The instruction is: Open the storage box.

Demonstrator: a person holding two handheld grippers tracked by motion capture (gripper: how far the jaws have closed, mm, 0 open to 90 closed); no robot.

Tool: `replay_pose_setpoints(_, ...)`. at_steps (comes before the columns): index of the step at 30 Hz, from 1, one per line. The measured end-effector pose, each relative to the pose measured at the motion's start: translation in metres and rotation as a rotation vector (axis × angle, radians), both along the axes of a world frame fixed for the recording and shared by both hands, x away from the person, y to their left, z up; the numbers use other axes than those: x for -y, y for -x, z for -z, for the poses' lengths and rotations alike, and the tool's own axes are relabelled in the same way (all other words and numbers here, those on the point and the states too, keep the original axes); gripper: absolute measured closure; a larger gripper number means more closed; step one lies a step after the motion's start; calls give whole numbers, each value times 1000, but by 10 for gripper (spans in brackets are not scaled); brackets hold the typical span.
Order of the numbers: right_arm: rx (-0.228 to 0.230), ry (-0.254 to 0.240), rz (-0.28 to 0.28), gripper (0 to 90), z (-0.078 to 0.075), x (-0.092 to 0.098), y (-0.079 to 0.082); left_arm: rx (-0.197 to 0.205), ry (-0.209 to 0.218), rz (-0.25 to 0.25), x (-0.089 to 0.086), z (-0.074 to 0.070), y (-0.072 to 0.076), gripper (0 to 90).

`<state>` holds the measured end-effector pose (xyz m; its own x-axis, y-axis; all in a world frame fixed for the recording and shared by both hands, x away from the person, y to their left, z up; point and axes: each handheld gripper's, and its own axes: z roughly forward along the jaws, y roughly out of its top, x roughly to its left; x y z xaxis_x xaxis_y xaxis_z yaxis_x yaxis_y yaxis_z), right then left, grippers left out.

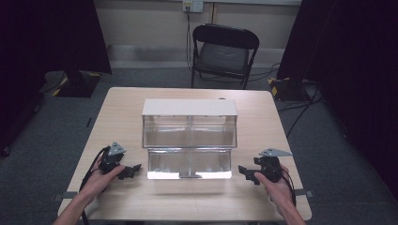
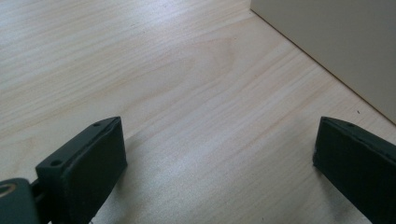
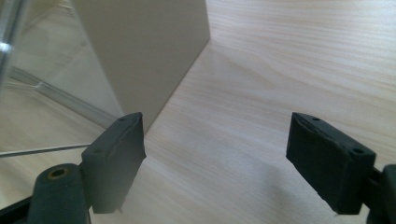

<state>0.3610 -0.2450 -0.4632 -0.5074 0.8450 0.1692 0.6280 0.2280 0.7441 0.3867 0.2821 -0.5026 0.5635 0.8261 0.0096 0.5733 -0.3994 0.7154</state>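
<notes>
A drawer unit (image 1: 189, 108) with a white top and clear fronts stands in the middle of the wooden table (image 1: 122, 117). Its lower clear drawer (image 1: 189, 164) is pulled out toward me. My left gripper (image 1: 133, 170) rests low at the drawer's left, open, with bare wood between its jaws (image 2: 219, 154); the unit's pale side wall (image 2: 336, 42) lies ahead to the right. My right gripper (image 1: 244, 172) hovers at the drawer's right, open and empty (image 3: 215, 154), facing the unit's side wall (image 3: 144, 51) and the clear drawer (image 3: 37, 93).
A black folding chair (image 1: 224, 51) stands beyond the table's far edge. Dark curtains (image 1: 51, 33) hang on both sides, with stand bases and cables on the grey floor. Bare tabletop lies on either side of the unit and along the near edge.
</notes>
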Motion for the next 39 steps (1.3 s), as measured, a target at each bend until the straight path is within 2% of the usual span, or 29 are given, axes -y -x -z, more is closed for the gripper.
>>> replay_pose_setpoints(7, 2, -11, -31, 207, -8, -2, 6, 0, 0, 0, 0, 0, 0, 19)
replay_pose_setpoints(12, 27, -34, -66, 200, -15, -7, 13, 0, 0, 0, 0, 0, 0, 19)
replay_pose_setpoints(19, 69, -76, -101, 174, -27, -17, 29, 0, 0, 0, 0, 0, 0, 19)
replay_pose_setpoints(20, 72, -78, -121, 156, -28, -19, 36, 0, -1, 0, 0, 0, 0, 19)
replay_pose_setpoints(22, 70, -80, -132, 151, -27, -20, 39, -1, -1, -1, 0, 0, 0, 19)
replay_pose_setpoints(27, 97, -66, -173, 149, -28, -31, 44, -3, 3, -8, 1, 0, -1, 9)
replay_pose_setpoints(30, 81, -60, -191, 149, -23, -37, 43, -6, 11, -12, 1, 1, -1, 0)
replay_pose_setpoints(34, 72, -42, -219, 150, -17, -45, 41, -3, 0, -9, 1, 0, -1, 2)
replay_pose_setpoints(36, 64, -14, -235, 163, -13, -51, 41, -3, 0, -12, 1, 0, -1, 3)
replay_pose_setpoints(39, 57, -7, -246, 175, -10, -52, 40, -4, 1, -13, 1, 0, 0, 2)
